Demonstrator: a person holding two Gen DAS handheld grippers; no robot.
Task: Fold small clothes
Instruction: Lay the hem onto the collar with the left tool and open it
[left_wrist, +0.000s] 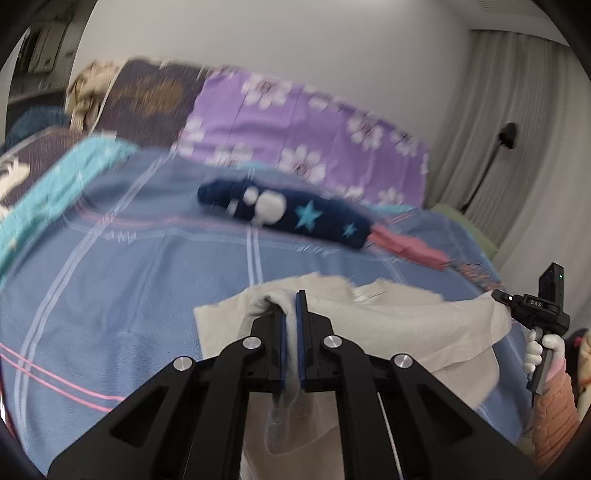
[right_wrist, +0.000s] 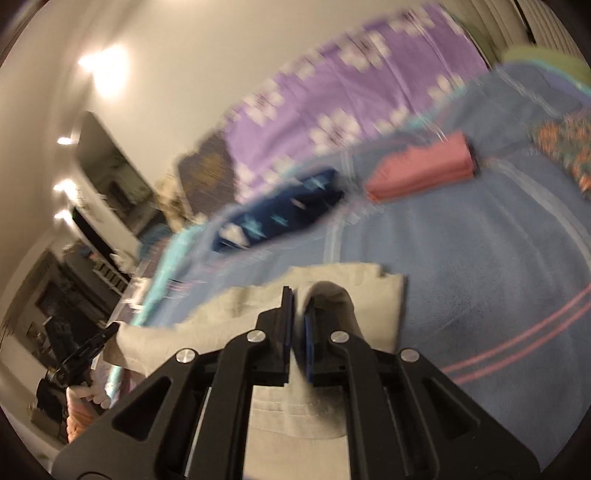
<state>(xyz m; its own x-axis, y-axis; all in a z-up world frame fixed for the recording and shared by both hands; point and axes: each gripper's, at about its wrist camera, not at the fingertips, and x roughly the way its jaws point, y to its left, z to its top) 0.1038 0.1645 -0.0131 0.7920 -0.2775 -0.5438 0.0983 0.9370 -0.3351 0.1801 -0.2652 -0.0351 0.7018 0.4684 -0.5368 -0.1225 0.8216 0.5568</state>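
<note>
A beige small garment (left_wrist: 406, 325) hangs stretched over the blue checked bedspread (left_wrist: 129, 258). My left gripper (left_wrist: 291, 306) is shut on its left edge, cloth draped over the fingers. My right gripper (right_wrist: 299, 306) is shut on the garment's (right_wrist: 240, 306) other edge. The right gripper also shows at the far right of the left wrist view (left_wrist: 496, 294), touching the cloth. The left gripper shows at the left of the right wrist view (right_wrist: 110, 328). Both views are blurred.
A folded navy star garment (left_wrist: 295, 214) and a folded pink one (left_wrist: 406, 247) lie further back on the bed. A purple flowered cover (left_wrist: 295, 122) lies by the wall. A patterned cloth (right_wrist: 565, 144) lies at the right. Curtains (left_wrist: 517, 110) hang at the right.
</note>
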